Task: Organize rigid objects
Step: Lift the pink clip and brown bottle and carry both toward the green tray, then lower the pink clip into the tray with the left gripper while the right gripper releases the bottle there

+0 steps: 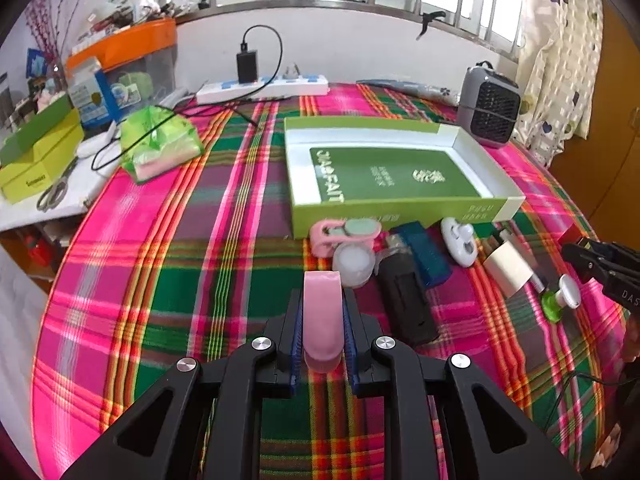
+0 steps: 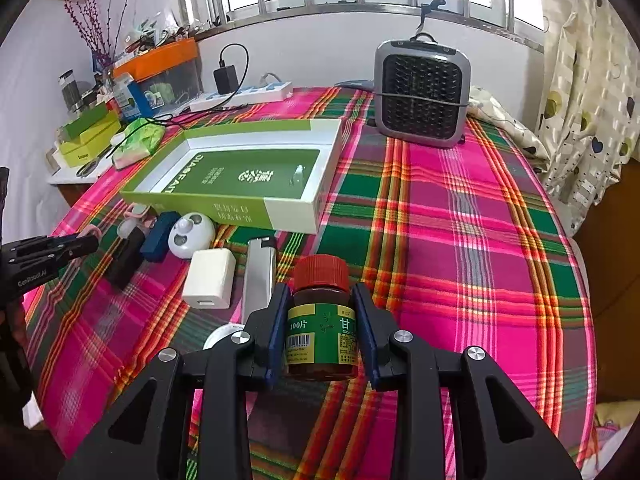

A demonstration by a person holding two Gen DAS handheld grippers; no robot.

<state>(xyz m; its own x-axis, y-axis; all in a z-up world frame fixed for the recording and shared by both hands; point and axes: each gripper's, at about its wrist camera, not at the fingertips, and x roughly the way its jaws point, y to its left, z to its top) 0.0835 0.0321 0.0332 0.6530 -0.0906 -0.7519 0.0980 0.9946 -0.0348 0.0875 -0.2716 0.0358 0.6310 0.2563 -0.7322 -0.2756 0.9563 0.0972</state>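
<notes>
Left gripper clamps a stiff, light pink plastic piece; right gripper squeezes a brown red-capped pill bottle mid-label, probably slippery.

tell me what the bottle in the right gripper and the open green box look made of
Bottle: probably brown translucent plastic or glass, glossy, with a ribbed red plastic cap and printed paper label. Open green box: cardboard, judging by its thin folded walls, white matte inside and printed green outside.
</notes>
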